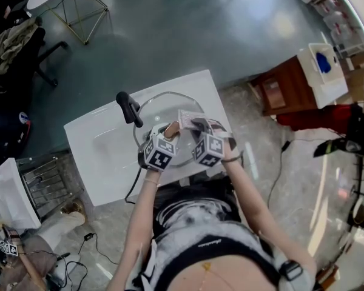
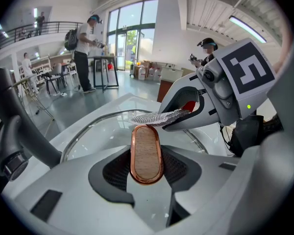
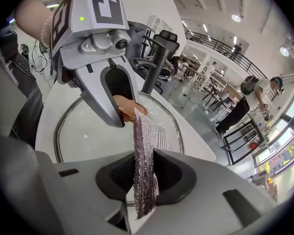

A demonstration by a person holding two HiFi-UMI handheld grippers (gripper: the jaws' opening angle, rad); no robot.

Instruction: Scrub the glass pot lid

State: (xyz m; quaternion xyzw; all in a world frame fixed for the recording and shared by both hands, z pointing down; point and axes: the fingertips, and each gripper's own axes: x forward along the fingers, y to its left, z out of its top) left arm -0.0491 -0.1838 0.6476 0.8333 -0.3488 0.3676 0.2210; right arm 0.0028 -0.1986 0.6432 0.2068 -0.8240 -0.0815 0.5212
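Note:
The glass pot lid [image 1: 159, 109] lies flat in a white basin [image 1: 103, 147]. Its knob [image 2: 146, 153], an oval of wood with a copper rim, stands up between the pads of my left gripper [image 2: 146, 166], which is shut on it. My right gripper [image 3: 145, 182] is shut on a silvery mesh scrub cloth [image 3: 144, 151]. The cloth's free end hangs over the lid glass [image 3: 85, 131] right beside the knob [image 3: 129, 109]. In the head view the left gripper [image 1: 170, 132] and the right gripper [image 1: 196, 126] meet over the lid's near half, with the cloth [image 1: 190, 117] spread on the glass.
A black faucet lever [image 1: 129, 108] rises at the lid's left edge. The basin sits on a white counter, with a wooden cabinet [image 1: 285, 90] to the right and a wire rack [image 1: 45, 180] to the left. Cables lie on the floor. People stand far off.

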